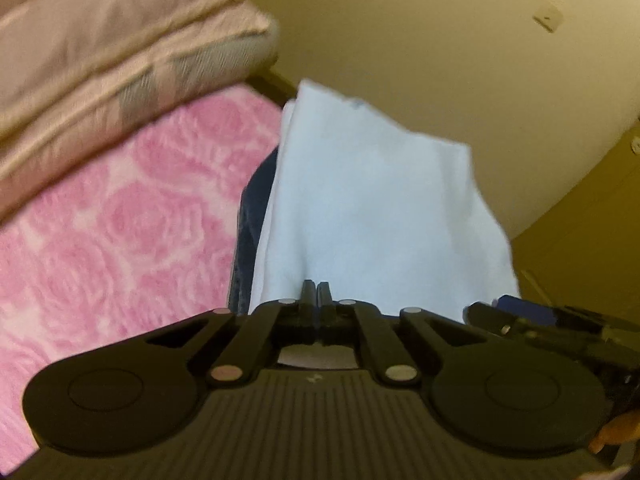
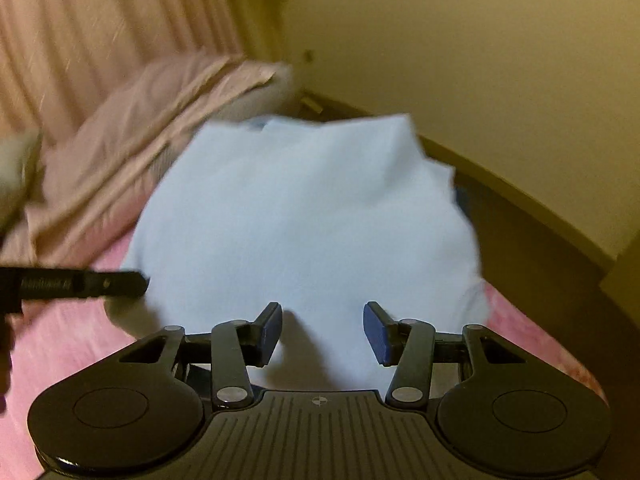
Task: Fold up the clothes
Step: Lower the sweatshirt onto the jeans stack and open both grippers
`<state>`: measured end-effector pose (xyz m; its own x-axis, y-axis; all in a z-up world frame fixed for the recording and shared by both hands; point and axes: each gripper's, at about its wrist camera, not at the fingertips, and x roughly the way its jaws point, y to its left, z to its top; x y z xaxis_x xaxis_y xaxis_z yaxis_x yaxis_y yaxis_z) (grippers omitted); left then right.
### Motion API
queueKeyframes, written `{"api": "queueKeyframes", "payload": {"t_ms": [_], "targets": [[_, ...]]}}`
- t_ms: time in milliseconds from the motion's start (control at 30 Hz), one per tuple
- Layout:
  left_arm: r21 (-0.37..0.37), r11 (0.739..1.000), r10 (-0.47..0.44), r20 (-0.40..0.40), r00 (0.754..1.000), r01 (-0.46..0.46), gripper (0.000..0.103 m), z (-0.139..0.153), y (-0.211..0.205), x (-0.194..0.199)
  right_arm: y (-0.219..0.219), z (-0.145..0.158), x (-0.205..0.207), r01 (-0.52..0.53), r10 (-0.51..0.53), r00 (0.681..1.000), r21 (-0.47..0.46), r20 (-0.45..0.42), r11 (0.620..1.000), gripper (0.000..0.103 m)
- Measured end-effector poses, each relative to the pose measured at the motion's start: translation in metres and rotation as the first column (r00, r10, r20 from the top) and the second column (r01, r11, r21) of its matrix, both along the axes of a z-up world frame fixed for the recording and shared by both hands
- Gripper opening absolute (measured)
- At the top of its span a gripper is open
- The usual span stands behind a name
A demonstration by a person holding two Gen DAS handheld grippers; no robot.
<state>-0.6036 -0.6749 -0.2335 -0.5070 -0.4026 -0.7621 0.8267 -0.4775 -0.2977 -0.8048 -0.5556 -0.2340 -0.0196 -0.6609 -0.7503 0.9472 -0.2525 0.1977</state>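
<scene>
The cloth is a pale, bluish-white piece of soft fabric, plain and without a pattern. In the left wrist view it stands up in folded layers, its left edge doubled over, with a small blue mark near the top edge. In the right wrist view the same cloth spreads wide and rounded, its edges blurred, above a pink surface. A dark blue garment shows just beside its left edge.

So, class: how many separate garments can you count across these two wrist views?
2: a white garment pinched by the left gripper, and a dark blue garment just behind its left edge. Others may lie hidden beneath.
</scene>
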Motion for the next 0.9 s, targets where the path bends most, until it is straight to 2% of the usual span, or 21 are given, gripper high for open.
{"api": "queueKeyframes", "payload": {"t_ms": [67,233,333,500,600,733,833,900], "targets": [[-0.036,0.999,-0.012,-0.006,1.000,0.011,0.001,0.008,0.009,0.003,0.007,0.003,-0.001,0.018,-0.018,1.000,0.003,0.018,1.000,0.049],[0.029,1.000,-0.005,0.055,0.998,0.003,0.001,-0.016,0.008,0.001,0.004,0.007,-0.015,0.053,-0.054,0.998,0.013,0.044,0.999,0.049],[0.002,1.000,-0.008,0.043,0.999,0.008,0.000,0.000,0.006,0.001,-0.005,0.013,-0.029,0.088,-0.088,0.995,0.000,0.054,0.996,0.049],[-0.038,0.998,0.048,-0.028,0.998,-0.049,0.000,0.037,-0.028,0.000,-0.022,0.023,-0.053,0.146,-0.145,0.987,-0.021,0.072,0.989,0.049],[-0.072,0.997,0.007,-0.012,1.000,-0.007,0.000,0.036,-0.057,-0.025,-0.034,0.021,-0.067,0.177,-0.174,0.981,-0.020,0.086,0.984,0.049],[-0.084,0.996,-0.023,0.014,1.000,0.025,0.000,0.014,-0.085,-0.052,-0.059,-0.006,-0.082,0.202,-0.203,0.973,0.020,0.110,0.979,0.049],[-0.035,0.999,-0.009,0.016,1.000,0.010,0.001,-0.016,-0.093,-0.049,-0.078,-0.026,-0.094,0.221,-0.226,0.966,0.050,0.128,0.974,0.049],[-0.030,1.000,0.007,0.004,1.000,-0.007,0.001,-0.022,-0.089,-0.040,-0.068,-0.021,-0.096,0.241,-0.242,0.960,0.025,0.142,0.970,0.049]]}}
